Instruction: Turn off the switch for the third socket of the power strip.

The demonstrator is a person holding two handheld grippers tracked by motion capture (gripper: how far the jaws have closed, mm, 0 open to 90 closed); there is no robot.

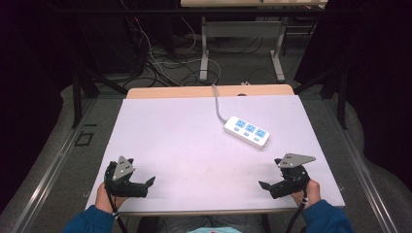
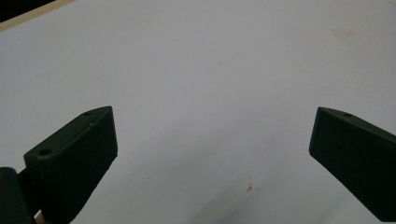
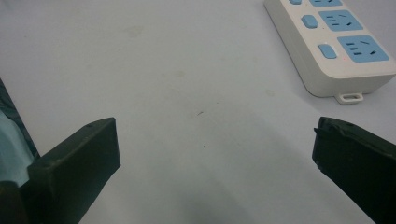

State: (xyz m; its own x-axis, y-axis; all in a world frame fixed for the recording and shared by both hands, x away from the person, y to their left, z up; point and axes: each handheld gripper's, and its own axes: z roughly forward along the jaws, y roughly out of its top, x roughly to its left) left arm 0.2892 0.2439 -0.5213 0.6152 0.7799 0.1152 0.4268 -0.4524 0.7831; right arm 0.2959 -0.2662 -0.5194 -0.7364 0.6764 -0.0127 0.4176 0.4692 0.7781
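Note:
A white power strip (image 1: 247,131) with blue sockets lies on the white table top (image 1: 184,145), right of centre, its grey cord running to the far edge. My left gripper (image 1: 148,184) rests near the front left corner, jaws wide apart with bare table between them (image 2: 212,135). At the front right sits my right gripper (image 1: 266,186), also open and holding nothing. In the right gripper view (image 3: 215,144) the end of the power strip (image 3: 336,51) lies ahead and to the right, apart from the jaws.
A wooden strip (image 1: 209,91) shows at the table's far edge. Beyond it the floor holds tangled cables (image 1: 165,63) and the metal legs of another table (image 1: 243,43). Dark frame bars (image 1: 77,97) stand at both sides.

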